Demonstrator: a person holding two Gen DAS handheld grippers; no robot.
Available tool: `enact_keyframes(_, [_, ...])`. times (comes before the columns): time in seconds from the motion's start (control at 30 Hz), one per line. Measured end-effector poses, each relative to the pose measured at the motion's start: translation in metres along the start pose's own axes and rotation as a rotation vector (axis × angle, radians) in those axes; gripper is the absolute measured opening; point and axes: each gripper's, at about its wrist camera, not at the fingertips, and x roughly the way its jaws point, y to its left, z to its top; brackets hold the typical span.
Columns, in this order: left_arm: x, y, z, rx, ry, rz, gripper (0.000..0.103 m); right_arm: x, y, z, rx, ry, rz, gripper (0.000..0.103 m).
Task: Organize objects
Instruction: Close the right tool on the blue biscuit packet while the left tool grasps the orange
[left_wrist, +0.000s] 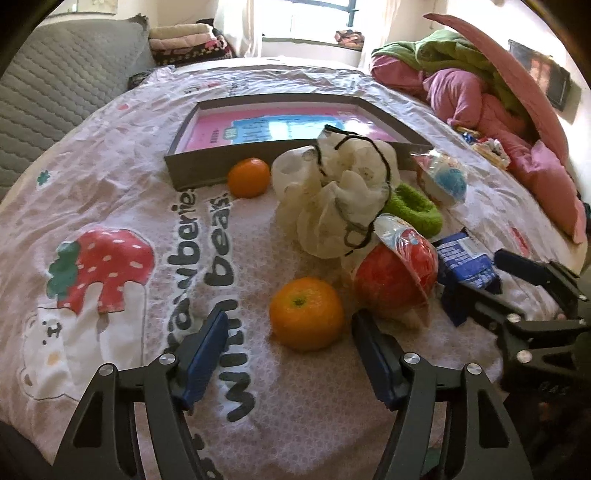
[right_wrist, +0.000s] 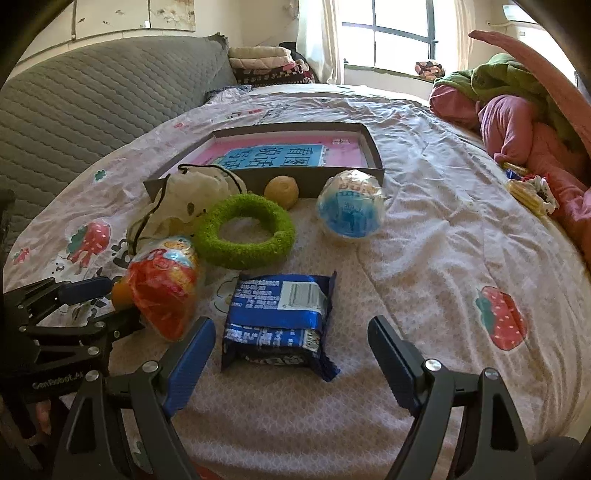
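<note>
On the bed sheet, my left gripper (left_wrist: 288, 328) is open with its fingers on either side of the near orange (left_wrist: 306, 313). A second orange (left_wrist: 248, 177) lies by the grey box (left_wrist: 192, 173) with a pink book inside. A white mesh pouch (left_wrist: 332, 192), green fuzzy ring (right_wrist: 244, 230), red wrapped ball (right_wrist: 164, 286), blue wrapped ball (right_wrist: 350, 207) and tan ball (right_wrist: 281, 191) lie nearby. My right gripper (right_wrist: 291, 334) is open around the blue snack packet (right_wrist: 279, 323).
A grey quilted headboard (right_wrist: 74, 110) is at the left. Pink and green bedding (right_wrist: 524, 110) is piled at the right, with small yellow and blue items (right_wrist: 528, 192) beside it. Folded blankets (right_wrist: 266, 62) sit by the window.
</note>
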Motion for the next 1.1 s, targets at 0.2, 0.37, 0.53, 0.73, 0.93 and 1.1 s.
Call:
enact_keyframes(0.2, [0.006, 0.001, 0.003, -0.017, -0.008, -0.012, 0.07, 0.007, 0.008, 0.0, -0.024, 0.002, -0.019, 0.084])
enact_keyframes(0.37, [0.009, 0.002, 0.005, -0.025, -0.019, -0.016, 0.068, 0.016, 0.005, 0.0, -0.014, 0.016, -0.036, 0.078])
enact_keyframes(0.53, [0.012, 0.003, 0.005, -0.023, -0.021, -0.013, 0.059, 0.019, 0.005, 0.0, -0.021, 0.016, -0.038, 0.071])
enact_keyframes(0.73, [0.013, 0.0, 0.003, -0.004, -0.02, -0.028, 0.049, 0.021, 0.011, -0.003, -0.066, 0.014, -0.031, 0.06])
enact_keyframes(0.93, [0.012, -0.003, 0.003, 0.016, -0.025, -0.049, 0.041, 0.018, 0.01, -0.004, -0.074, -0.004, -0.02, 0.056])
enact_keyframes(1.1, [0.01, 0.001, 0.002, -0.007, -0.031, -0.075, 0.041, 0.013, 0.006, -0.003, -0.06, -0.023, -0.005, 0.056])
